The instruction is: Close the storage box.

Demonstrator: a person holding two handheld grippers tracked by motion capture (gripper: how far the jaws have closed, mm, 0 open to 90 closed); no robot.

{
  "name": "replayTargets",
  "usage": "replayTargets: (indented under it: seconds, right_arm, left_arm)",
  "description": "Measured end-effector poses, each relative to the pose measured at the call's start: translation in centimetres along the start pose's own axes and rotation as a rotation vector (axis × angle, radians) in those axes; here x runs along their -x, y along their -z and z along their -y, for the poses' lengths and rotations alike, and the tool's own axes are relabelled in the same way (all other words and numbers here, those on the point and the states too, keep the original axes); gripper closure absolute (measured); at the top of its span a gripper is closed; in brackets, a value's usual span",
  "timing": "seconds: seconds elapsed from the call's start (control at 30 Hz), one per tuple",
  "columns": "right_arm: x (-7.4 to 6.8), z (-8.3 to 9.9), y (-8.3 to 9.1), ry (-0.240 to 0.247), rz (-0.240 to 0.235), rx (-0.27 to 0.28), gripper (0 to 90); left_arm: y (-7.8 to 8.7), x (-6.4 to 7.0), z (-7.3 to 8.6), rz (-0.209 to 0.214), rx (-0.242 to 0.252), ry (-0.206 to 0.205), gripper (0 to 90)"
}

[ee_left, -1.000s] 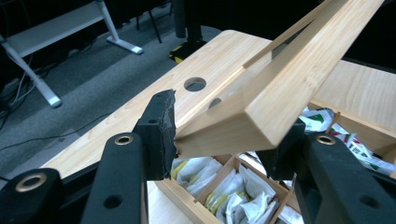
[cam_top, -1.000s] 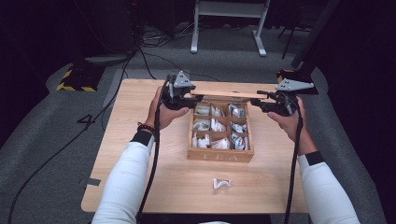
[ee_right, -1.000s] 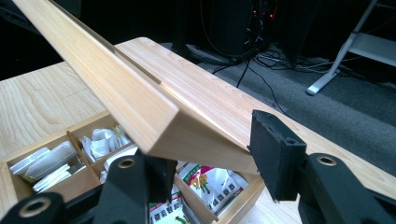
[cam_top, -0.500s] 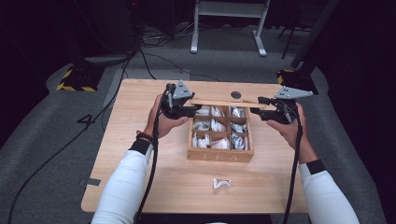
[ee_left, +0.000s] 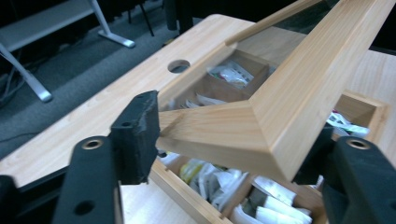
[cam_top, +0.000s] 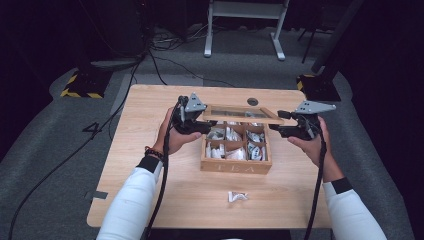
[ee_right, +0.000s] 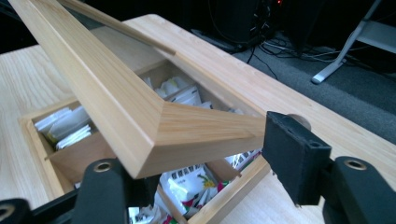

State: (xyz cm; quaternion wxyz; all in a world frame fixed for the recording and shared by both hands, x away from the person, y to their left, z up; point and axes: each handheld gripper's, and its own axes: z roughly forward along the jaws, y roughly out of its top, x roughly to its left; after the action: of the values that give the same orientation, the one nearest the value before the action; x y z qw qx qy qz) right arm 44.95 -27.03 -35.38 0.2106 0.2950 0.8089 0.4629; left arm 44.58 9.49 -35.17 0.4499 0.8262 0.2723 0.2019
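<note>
High view: near to far, your two forearms, then a stray packet, then the box, then the lifted lid.
Loose packet [cam_top: 237, 196]: one, lying alone on the worktop [cam_top: 150, 130] near you, well apart from the box.
Tea box [cam_top: 235, 165]: one, at mid-worktop, six compartments, each showing packets; it sits open beneath the lid.
Lid [cam_top: 242, 114]: one wooden frame with a glass pane, tilted above the box's far side, its near edge raised; whether the far edge touches the box cannot be told.
Left gripper [cam_top: 200, 126]: your fingers [ee_left: 135, 135] are clenched on the lid's left front corner.
Right gripper [cam_top: 276, 129]: your fingers [ee_right: 294, 158] are clenched on the right front corner.
Why two corners: likely so the frame swings evenly without twisting.
Far edge: one round hole [cam_top: 252, 101] in the worktop.
</note>
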Motion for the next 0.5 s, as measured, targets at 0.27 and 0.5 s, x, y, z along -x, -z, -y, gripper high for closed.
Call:
replayTargets:
  seconds: [0.27,0.5]
  right_arm:
    - [-0.3,0.8,-0.1,0.004,0.007,-0.013,34.6]
    - [-0.8,1.9,-0.3,0.032,-0.005,-0.041,31.8]
  left_arm:
    - [-0.1,0.8,0.3,-0.004,-0.027,-0.022,31.6]
    - [-0.3,1.7,1.0,0.011,-0.055,-0.067,26.8]
